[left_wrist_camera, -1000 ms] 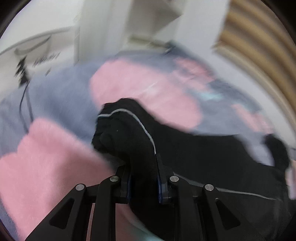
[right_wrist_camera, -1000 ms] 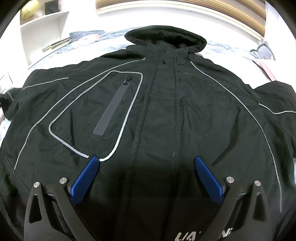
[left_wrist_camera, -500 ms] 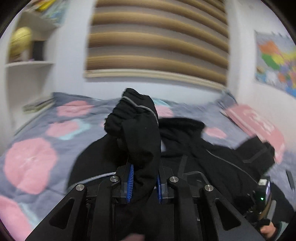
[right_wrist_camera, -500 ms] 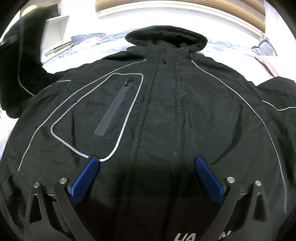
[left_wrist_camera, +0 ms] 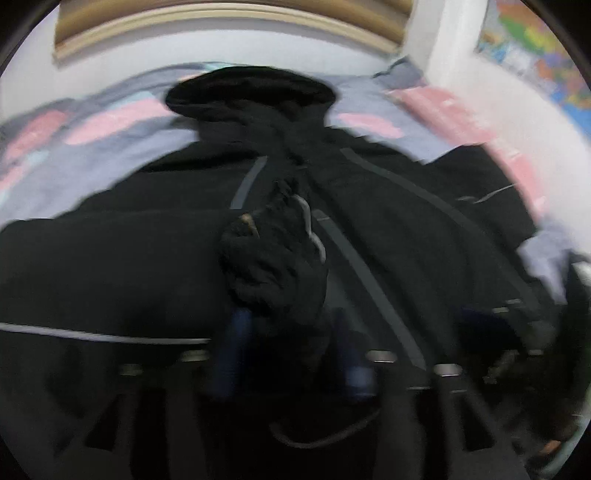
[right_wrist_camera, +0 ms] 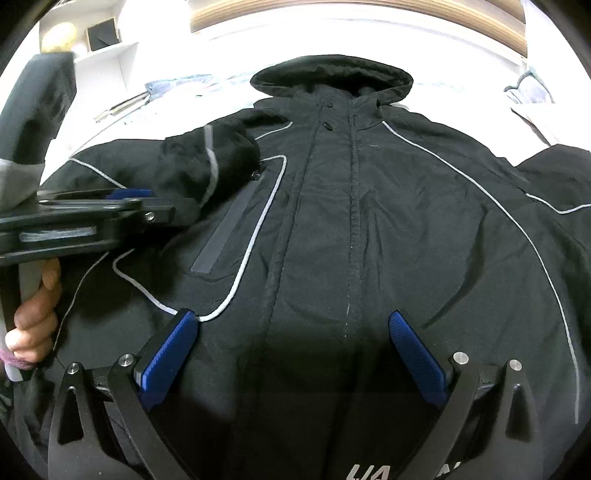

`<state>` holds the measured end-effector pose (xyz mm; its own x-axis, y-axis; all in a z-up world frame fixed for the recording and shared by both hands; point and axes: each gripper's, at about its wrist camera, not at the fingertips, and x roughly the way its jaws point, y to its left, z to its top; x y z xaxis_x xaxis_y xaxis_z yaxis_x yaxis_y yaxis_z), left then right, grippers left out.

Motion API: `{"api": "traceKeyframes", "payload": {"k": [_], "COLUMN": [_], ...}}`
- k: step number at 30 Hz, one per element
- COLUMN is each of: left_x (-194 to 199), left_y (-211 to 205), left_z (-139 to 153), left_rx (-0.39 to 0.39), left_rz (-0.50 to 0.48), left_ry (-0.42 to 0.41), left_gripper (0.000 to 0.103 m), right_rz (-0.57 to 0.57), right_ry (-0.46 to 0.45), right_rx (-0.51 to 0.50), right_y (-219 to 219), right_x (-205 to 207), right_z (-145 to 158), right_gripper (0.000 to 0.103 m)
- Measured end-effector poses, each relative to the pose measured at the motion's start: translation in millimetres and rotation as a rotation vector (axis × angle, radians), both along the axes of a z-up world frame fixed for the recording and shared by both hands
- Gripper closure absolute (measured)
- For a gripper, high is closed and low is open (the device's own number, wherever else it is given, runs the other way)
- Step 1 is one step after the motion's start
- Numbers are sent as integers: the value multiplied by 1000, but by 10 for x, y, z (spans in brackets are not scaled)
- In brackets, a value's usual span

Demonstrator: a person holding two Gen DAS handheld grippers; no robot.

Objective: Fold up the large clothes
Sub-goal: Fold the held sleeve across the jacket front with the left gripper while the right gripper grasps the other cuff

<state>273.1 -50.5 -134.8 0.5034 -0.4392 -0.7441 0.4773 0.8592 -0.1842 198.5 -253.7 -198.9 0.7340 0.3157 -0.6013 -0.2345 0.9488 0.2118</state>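
A: What is seen in the left wrist view?

B: A bed (left_wrist_camera: pixel 92 155) covered with a grey-blue spread printed with pink patches is shown, backed by a pale wall and a wooden-slatted headboard (left_wrist_camera: pixel 221 22); a coloured map (left_wrist_camera: pixel 535 48) is hung on the wall to the right of the headboard. A black jacket (left_wrist_camera: pixel 424 221) is laid face up on the bed, its hood (left_wrist_camera: pixel 251 88) toward the headboard. The picture is blurred. The left gripper (left_wrist_camera: pixel 291 354) is held low over the jacket's front, and its jaws have just been opening: the blue pads are seen spread apart, with the bunched sleeve cuff (left_wrist_camera: pixel 273 266) lying between and just ahead of them, no longer pinched.

A: And in the right wrist view?

B: The same jacket (right_wrist_camera: pixel 369 240) is spread flat, with the hood (right_wrist_camera: pixel 332 77) at the far end and white shelves (right_wrist_camera: pixel 103 59) at the upper left of the hood. The right gripper (right_wrist_camera: pixel 291 350) is held spread wide above the jacket's lower front, either side of the centre placket, with nothing between its pads. The left sleeve (right_wrist_camera: pixel 207 162) is seen folded across the chest, beside the zipped pocket (right_wrist_camera: pixel 229 229). The left gripper (right_wrist_camera: pixel 140 206) is seen from the side at that sleeve, and the hand (right_wrist_camera: pixel 33 321) around its handle is visible at the left edge.
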Motion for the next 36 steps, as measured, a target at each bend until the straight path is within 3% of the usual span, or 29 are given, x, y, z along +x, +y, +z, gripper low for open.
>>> {"api": "traceKeyframes", "payload": {"k": [2, 5, 8, 10, 13, 17, 20, 23, 25, 28, 31, 36], "left_x": [-50, -166, -439, -437, -625, -714, -734, -745, -731, -707, -692, -618], "left_y": [-2, 38, 221, 310, 532, 821, 1019, 1197, 1282, 1403, 1459, 1350], "left_z": [58, 188, 391, 597, 770, 844, 847, 834, 831, 830, 891, 1023], "left_rx": [-52, -81, -171, -170, -151, -137, -144, -153, -154, -150, -138, -135], "left_rz": [-15, -20, -43, -29, 9, 96, 159, 213, 242, 290, 323, 329], "left_ry": [9, 3, -24, -60, -133, -182, -178, -174, -169, -161, -177, -206], "left_gripper": [24, 24, 24, 24, 24, 24, 24, 24, 24, 24, 24, 24], "right_rz": [0, -4, -12, -13, 17, 38, 63, 88, 124, 122, 97, 23], "right_ry": [1, 7, 34, 63, 72, 117, 169, 250, 277, 228, 125, 16], "right_rx": [0, -4, -16, 6, 128, 206, 230, 309, 378, 344, 298, 289], "right_y": [2, 8, -8, -53, -158, -91, 63, 210, 286, 352, 229, -341], "right_x": [-2, -15, -10, -2, 26, 319, 603, 882, 1003, 996, 842, 628], "right_z": [0, 8, 33, 122, 364, 611, 604, 490, 440, 530, 780, 1194], "right_gripper": [0, 0, 0, 0, 0, 2, 6, 19, 46, 61, 71, 73]}}
